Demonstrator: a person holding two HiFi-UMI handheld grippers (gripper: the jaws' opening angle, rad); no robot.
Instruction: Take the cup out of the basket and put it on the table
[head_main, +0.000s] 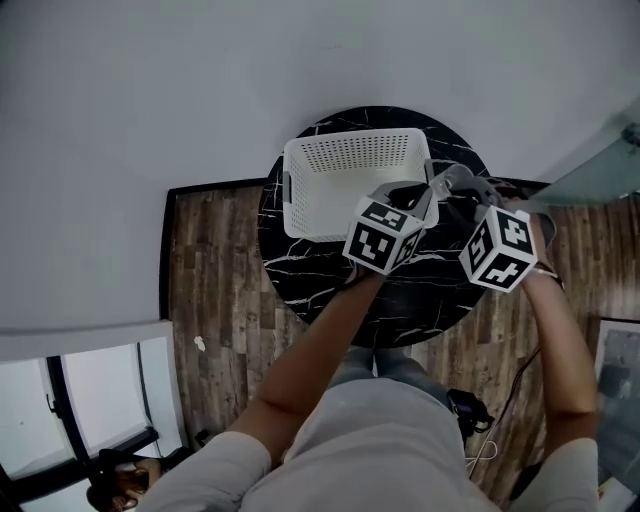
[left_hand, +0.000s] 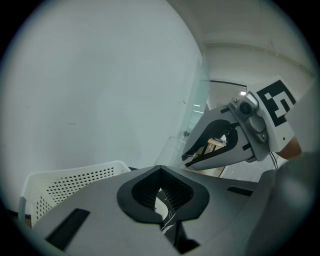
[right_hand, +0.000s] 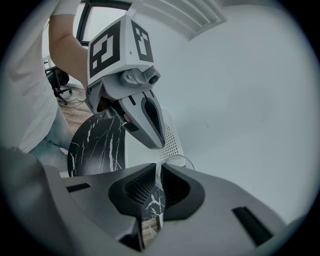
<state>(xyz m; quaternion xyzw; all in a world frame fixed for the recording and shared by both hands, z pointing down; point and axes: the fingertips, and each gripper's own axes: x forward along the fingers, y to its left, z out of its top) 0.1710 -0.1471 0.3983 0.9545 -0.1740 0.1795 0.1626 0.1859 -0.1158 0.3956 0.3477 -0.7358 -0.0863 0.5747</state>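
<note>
Cup: I only get a rim arc at 12 o'clock past the right gripper, rest hidden. Head view, I can't make it out. Basket partly blocked by the left gripper. Table 6 o'clock edge under arms.

No legible text, labels, numbers — none.

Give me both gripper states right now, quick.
Left gripper: tongs closed, nothing between them.
Right gripper: tongs closed on the clear cup, pinching its wall.
</note>
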